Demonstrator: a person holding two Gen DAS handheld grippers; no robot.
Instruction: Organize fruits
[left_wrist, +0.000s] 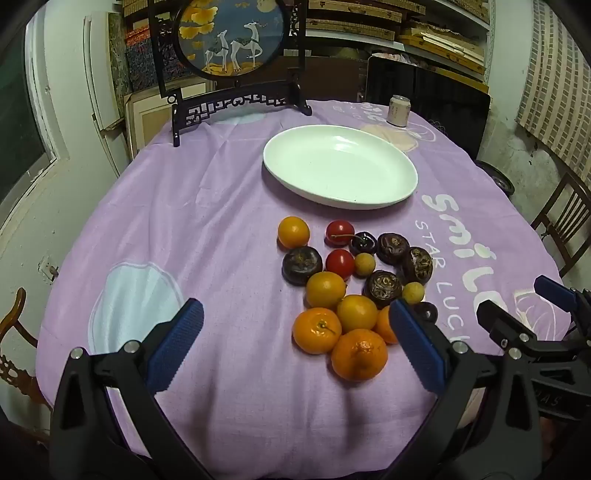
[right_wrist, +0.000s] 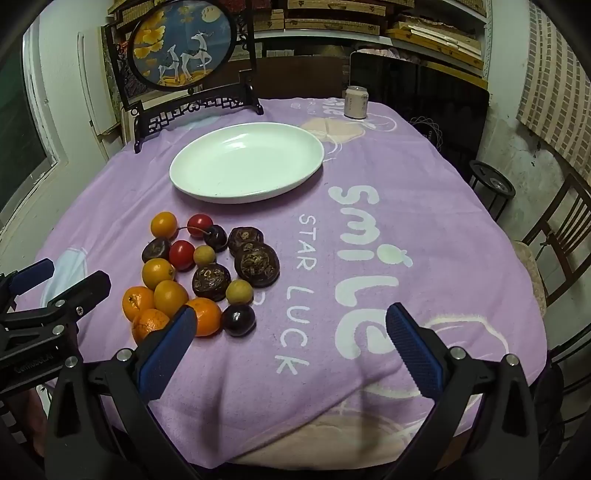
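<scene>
White plate (left_wrist: 340, 166), lilac printed tablecloth (left_wrist: 207, 229)

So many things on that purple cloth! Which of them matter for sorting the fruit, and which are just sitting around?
Part of the job:
- pile of fruits
- white plate, with nothing in it
- left gripper and right gripper, both open

Just lying about:
- can
- deer screen on its stand
- purple tablecloth

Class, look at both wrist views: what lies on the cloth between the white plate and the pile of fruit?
Nothing: between the white plate and the pile of fruit both views show only bare purple cloth.
</scene>
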